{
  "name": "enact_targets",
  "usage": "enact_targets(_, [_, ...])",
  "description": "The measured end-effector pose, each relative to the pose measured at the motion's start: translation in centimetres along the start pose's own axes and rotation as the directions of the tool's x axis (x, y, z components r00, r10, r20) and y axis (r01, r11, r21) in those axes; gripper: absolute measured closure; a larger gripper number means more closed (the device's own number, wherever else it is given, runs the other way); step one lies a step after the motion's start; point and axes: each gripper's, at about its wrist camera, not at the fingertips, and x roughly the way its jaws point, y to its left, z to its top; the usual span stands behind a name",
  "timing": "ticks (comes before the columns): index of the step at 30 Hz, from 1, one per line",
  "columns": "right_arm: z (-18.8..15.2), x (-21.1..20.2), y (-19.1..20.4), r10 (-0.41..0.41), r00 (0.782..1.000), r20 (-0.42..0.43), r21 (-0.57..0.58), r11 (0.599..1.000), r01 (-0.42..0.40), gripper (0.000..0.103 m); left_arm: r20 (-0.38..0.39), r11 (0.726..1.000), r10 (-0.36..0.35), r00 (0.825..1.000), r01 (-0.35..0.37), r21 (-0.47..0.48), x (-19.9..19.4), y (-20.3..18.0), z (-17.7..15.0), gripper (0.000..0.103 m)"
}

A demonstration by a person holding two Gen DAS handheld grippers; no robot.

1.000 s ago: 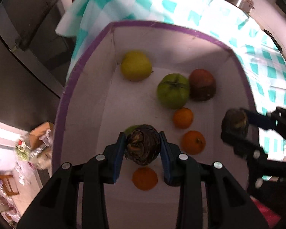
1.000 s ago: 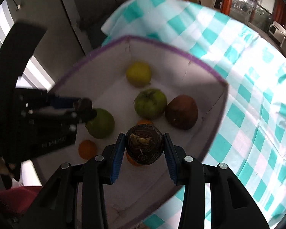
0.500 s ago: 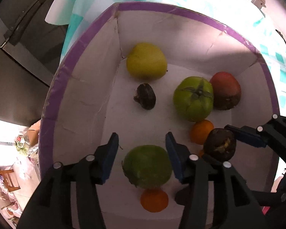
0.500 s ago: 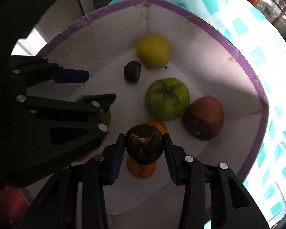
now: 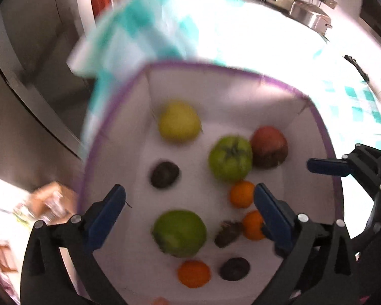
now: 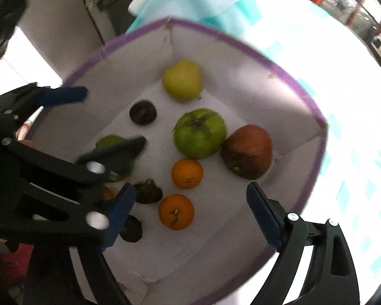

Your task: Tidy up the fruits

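Left wrist view, blurred, looks down into a white box [image 5: 315, 152] with a purple rim, set on a teal-checked cloth [image 5: 139, 38] at the counter's corner. The left claw [image 5: 190, 211] hangs over the box, its jaws opening wide with nothing gripped; a green fruit [image 5: 179, 232] lies on the box floor below the gap. The right claw [image 5: 287, 180] shows at the right edge of this view, over the box's right wall, jaws also opening and empty.

On the box floor: a yellow fruit [image 5: 179, 120] near the far left corner, a green tomato [image 5: 229, 157] with its stem cap facing up, and a red-brown fruit [image 5: 269, 146] touching it toward the far right corner. Three oranges [image 5: 241, 193] sit along the near right, and three dark fruits [image 5: 164, 174] are scattered, one [image 5: 227, 232] elongated, its long axis slanting toward the far right corner.

Right wrist view is sharper: the tomato's [image 6: 199, 133] calyx is clear, and the orange [image 6: 175, 211] nearest the camera shows a stem mark. The left claw [image 6: 96, 117] hides most of the green fruit [image 6: 109, 141] there.
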Motion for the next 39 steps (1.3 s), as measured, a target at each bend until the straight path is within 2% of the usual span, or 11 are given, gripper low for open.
enact_targets(3, [-0.3,-0.8,-1.1,-0.011,1.0,0.017,0.049,0.999,0.01,0.016,0.04,0.997,0.073,0.997,-0.072,-0.039,-2.1,0.4,0.3,0.002])
enact_targets(6, [-0.3,-0.9,-1.4,-0.019,1.0,0.006,0.085,0.996,0.019,0.016,0.021,0.987,0.143,0.989,-0.141,-0.081,-3.0,1.1,0.5,0.002])
enact_targets(11, [-0.5,-0.8,-1.1,-0.036,0.999,-0.005,0.083,0.996,0.036,0.016,-0.038,0.993,0.064,0.997,-0.067,-0.096,-2.5,1.9,-0.9,0.002])
enact_targets(16, [-0.3,-0.3,0.1,-0.042,0.999,-0.012,0.073,0.996,0.043,0.016,-0.055,0.995,0.06,0.997,-0.064,-0.076,-1.8,1.5,-2.0,0.002])
enact_targets(30, [0.1,0.2,1.9,-0.047,0.999,-0.022,0.053,0.997,0.048,0.016,-0.054,0.993,0.06,0.997,-0.065,-0.099,-2.7,2.8,-2.8,0.002])
enact_targets(36, [-0.3,0.3,2.3,-0.048,0.999,-0.025,0.046,0.998,0.049,0.016,-0.048,0.988,0.001,0.999,-0.008,-0.153,-3.1,3.4,-3.1,0.002])
enact_targets(38, [-0.5,0.0,2.4,-0.047,0.999,-0.026,0.045,0.998,0.048,0.016,-0.003,0.982,0.084,0.996,-0.084,-0.169,-3.9,3.3,-3.5,0.002])
enact_targets(39, [-0.7,-0.2,2.4,-0.046,0.999,-0.026,0.045,0.998,0.047,0.016,0.005,0.981,0.1,0.995,-0.098,-0.167,-4.1,3.2,-3.5,0.002])
